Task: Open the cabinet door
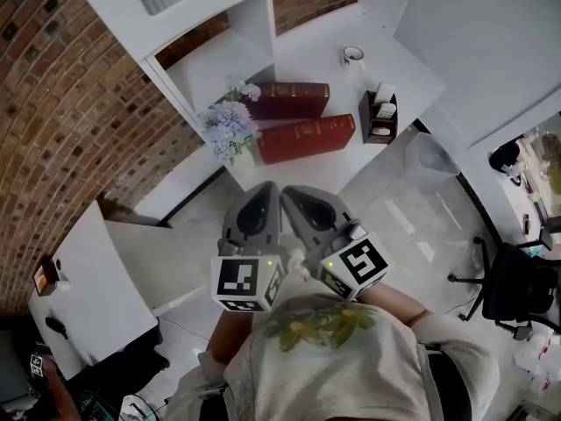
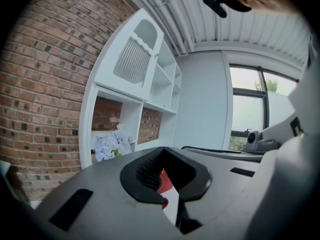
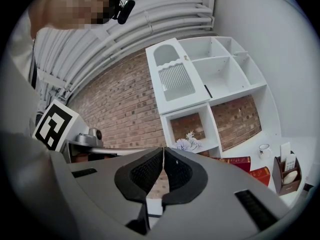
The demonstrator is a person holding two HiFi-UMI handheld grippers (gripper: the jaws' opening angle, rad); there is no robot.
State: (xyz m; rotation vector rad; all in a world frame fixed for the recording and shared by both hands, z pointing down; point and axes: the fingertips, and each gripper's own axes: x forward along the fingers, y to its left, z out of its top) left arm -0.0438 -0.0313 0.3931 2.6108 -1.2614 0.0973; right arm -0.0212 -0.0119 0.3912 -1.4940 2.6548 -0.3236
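Both sets of jaws are pressed together at the tips, nothing pinched in either. The left gripper (image 2: 163,148) just has a bit of red book showing through the loop behind its tips. The right gripper (image 3: 163,148) is empty the same way. In the head view they sit side by side dead centre of the frame, nearly touching each other, tips aimed up-frame at the white shelf unit (image 1: 316,42) and well apart from it. The door (image 3: 173,79), white with a slatted panel, is in the upper left part of that unit and looks shut from the right gripper view. Lower down there are flowers (image 1: 230,128), two red books (image 1: 302,139) and a mug (image 1: 353,56) further right. A brick wall (image 1: 61,103) fills the left side.
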